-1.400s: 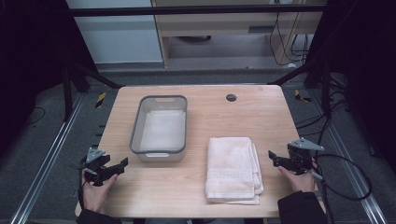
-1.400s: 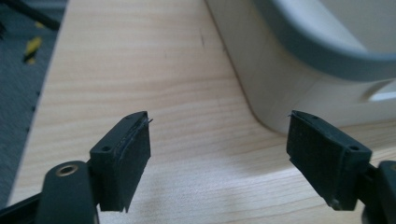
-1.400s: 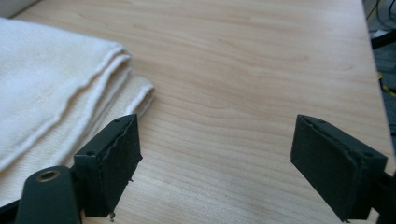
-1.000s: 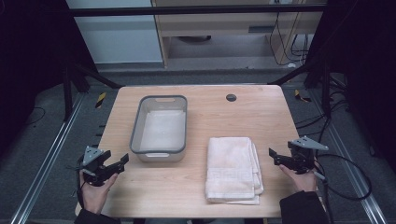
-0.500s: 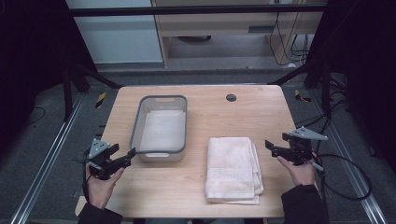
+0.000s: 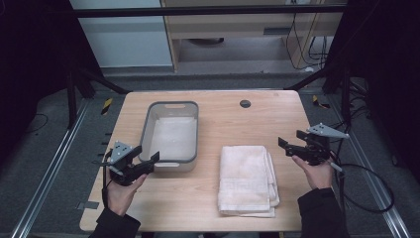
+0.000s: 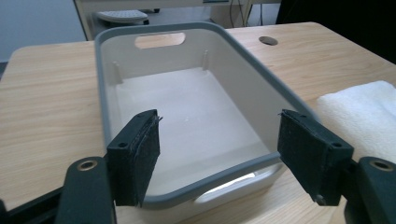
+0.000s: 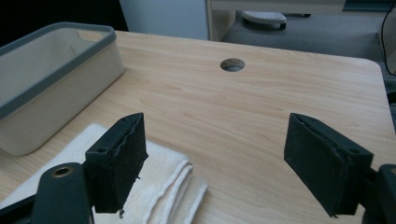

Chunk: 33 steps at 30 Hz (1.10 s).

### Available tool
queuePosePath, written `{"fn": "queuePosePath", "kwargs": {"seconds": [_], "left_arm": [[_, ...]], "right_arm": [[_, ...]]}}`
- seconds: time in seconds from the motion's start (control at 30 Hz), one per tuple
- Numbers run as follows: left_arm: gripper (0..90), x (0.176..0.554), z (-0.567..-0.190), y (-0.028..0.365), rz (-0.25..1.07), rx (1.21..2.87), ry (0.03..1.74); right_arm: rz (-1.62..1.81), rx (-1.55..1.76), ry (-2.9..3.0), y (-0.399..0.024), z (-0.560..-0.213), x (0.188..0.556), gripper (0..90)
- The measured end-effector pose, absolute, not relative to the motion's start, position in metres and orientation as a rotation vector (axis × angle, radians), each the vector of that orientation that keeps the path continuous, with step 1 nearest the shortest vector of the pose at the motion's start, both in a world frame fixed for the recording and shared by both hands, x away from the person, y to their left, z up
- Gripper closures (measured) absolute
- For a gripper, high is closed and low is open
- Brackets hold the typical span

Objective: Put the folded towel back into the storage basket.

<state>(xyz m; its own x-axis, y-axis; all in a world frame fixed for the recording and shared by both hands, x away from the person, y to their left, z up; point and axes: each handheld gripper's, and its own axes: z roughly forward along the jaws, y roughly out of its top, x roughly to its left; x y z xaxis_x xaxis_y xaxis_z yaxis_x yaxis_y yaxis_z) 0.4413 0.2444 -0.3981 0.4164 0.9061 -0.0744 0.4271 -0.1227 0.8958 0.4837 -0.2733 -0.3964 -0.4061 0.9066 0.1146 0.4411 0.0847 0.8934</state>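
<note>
Towel (image 6: 247,179), folded and white, is lying near the worktop's (image 6: 228,119) front edge, right of centre, with the right gripper (image 6: 287,145) hovering just beside its right side, jaws released and holding nothing. The left gripper (image 6: 148,161), its jaws having just been closing yet gaping with nothing between them, is hanging at the near end of the grey-rimmed bin (image 6: 171,136), which is sitting left of centre.
</note>
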Motion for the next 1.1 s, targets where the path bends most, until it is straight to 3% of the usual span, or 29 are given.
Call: {"fn": "queuePosePath", "kwargs": {"seconds": [1.1], "left_arm": [[29.8, 0.433, -0.404, 0.147, 0.52, 1.863, 0.964]], "right_arm": [[1.25, 1.27, 2.025, -0.242, -0.4, 0.495, 21.7]]}}
